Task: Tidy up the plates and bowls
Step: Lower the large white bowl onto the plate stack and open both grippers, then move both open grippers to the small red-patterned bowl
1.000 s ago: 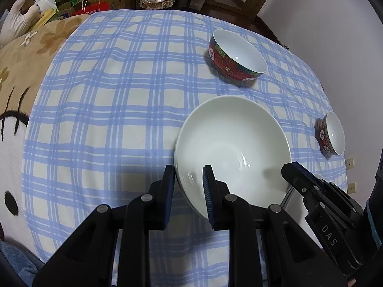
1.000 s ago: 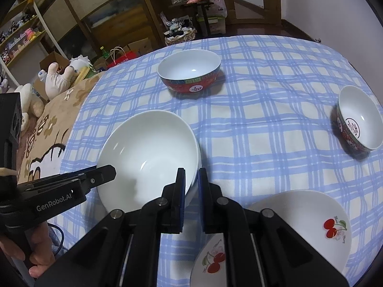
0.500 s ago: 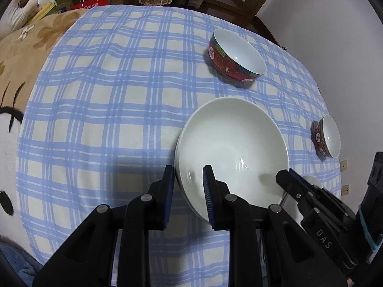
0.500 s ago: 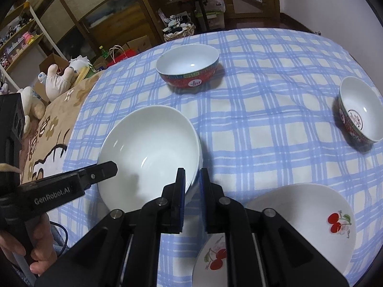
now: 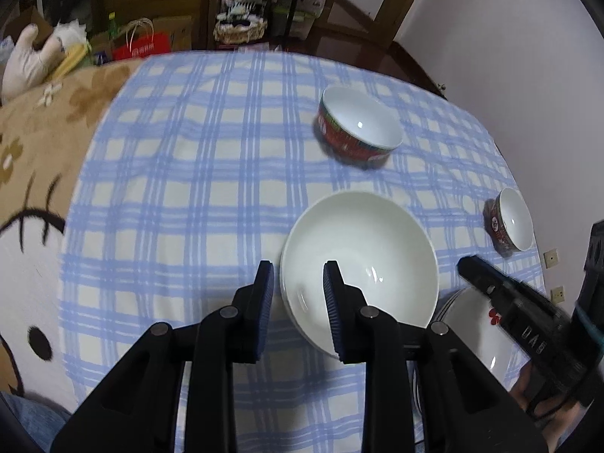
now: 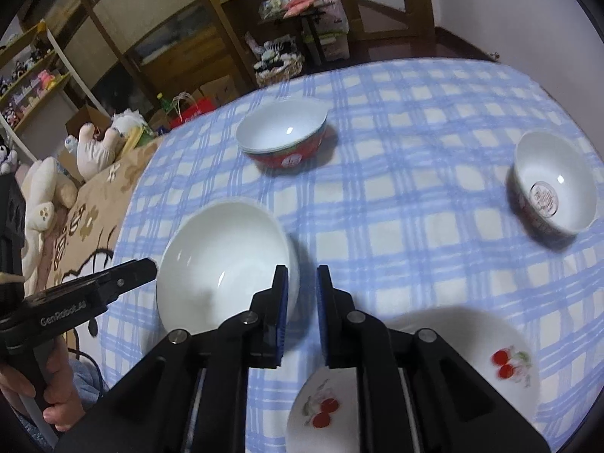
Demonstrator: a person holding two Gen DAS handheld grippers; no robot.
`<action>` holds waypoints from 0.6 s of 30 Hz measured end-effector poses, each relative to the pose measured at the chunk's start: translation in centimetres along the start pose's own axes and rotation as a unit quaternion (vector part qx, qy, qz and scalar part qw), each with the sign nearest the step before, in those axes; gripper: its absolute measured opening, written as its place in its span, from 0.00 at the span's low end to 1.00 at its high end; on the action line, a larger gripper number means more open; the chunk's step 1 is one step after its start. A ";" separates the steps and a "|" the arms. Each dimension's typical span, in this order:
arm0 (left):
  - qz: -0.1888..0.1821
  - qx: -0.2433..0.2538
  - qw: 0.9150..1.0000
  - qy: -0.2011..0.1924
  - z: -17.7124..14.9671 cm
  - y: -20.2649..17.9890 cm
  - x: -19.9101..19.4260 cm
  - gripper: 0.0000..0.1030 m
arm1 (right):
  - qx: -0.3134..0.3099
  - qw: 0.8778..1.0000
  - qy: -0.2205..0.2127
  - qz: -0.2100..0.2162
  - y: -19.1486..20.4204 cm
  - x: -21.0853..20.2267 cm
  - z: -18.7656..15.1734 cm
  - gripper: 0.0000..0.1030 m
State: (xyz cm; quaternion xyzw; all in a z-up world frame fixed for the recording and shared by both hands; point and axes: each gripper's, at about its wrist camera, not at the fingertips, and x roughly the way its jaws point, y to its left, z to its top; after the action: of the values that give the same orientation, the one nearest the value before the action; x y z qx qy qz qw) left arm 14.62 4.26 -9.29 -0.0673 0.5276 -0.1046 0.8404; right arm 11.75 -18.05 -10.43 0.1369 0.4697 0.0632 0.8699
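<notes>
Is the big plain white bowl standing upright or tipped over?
Upright. The big plain white bowl sits mouth-up on the blue checked tablecloth, its empty inside showing in both views.

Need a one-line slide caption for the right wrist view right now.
Right gripper fingers just opened, straddling the white bowl rim unpinched; cherry plates alongside on the blue checked cloth.

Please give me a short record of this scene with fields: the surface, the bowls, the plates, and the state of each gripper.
surface: table with blue checked cloth
white bowl: large white bowl, resting on the cloth
red bowls: bigger red bowl at the far side; smaller red bowl on the right
plates: cherry plates, nearest the right gripper
left gripper: jaws just opened, straddling the white bowl's rim, not pressing
right gripper: jaws just opened, at the bowl's opposite rim, not pressing
</notes>
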 end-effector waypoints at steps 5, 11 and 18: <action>0.005 0.020 1.000 -0.023 1.8 -0.5 -1.8 0.34 | -0.020 0.999 -0.023 -0.011 -0.6 -1.4 2.5 0.46; 0.026 0.014 0.999 -0.038 4.3 -0.5 -2.7 0.68 | -0.043 0.998 -0.051 -0.022 -0.8 -2.2 5.7 0.83; 0.066 0.029 0.997 -0.040 7.4 -0.9 -1.4 0.90 | -0.068 0.995 -0.067 -0.027 -0.3 -1.3 8.9 1.00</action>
State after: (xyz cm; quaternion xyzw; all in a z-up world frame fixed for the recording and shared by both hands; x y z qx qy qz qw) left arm 20.60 3.77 -4.60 -0.0122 0.4933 -0.0613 0.8676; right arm 18.42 -20.20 -4.84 0.0689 0.4083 0.0620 0.9081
